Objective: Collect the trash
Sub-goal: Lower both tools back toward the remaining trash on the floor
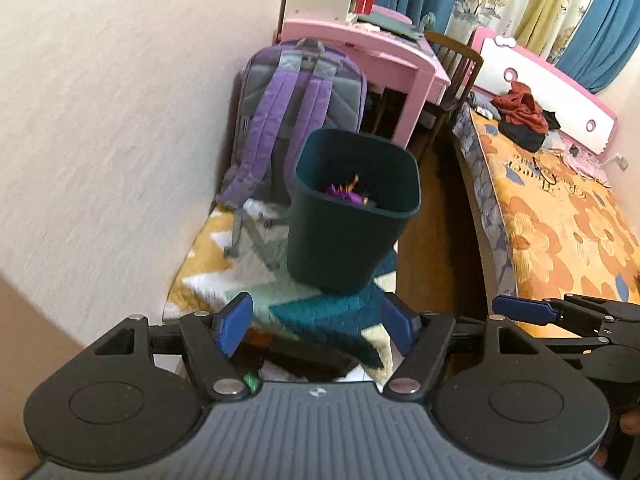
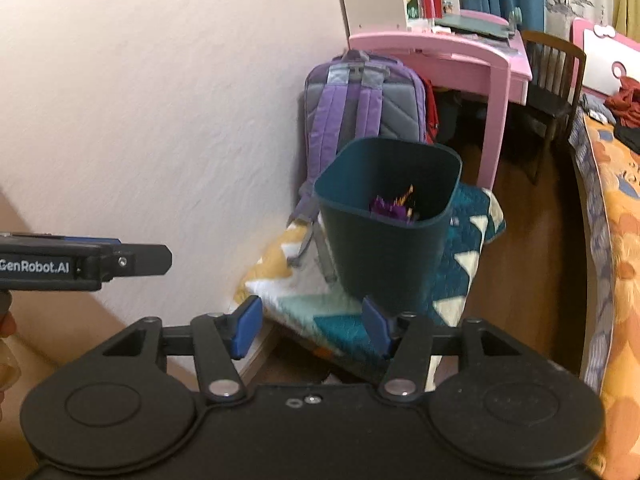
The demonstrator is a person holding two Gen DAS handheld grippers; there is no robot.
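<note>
Bin part-filled, both grippers empty

Trash already sits in the bin (image 1: 352, 216): purple and yellow scraps (image 1: 346, 194) lie at its bottom, so at least some collecting looks done. How much is left I cannot tell; a small green scrap (image 1: 250, 382) shows at the near edge of the left view, beside the gripper's body, and may be another piece, though it is too small to be sure. No other loose trash is plain on the floor in either view.

Left gripper (image 1: 316, 328) has its jaws apart with nothing between them; only the rug (image 1: 320, 312) shows through the gap. Right gripper (image 2: 314, 330) is likewise apart and empty. Each gripper's side shows at the edge of the other's view, so the two hang near each other, both tilted down toward the bin.

Bin stands upright on the patterned rug, close to the wall (image 2: 160, 120). A purple backpack (image 1: 288, 120) leans just behind it, straps trailing onto the rug. A pink desk (image 2: 460, 60) and a dark chair (image 2: 552, 80) stand further back, and a bed (image 1: 560, 220) with clothes (image 1: 524, 116) on it runs along the right.

Backpack straps beside the bin could snag a gripper reaching low on that side. The way to the bin's mouth from above looks open.
</note>
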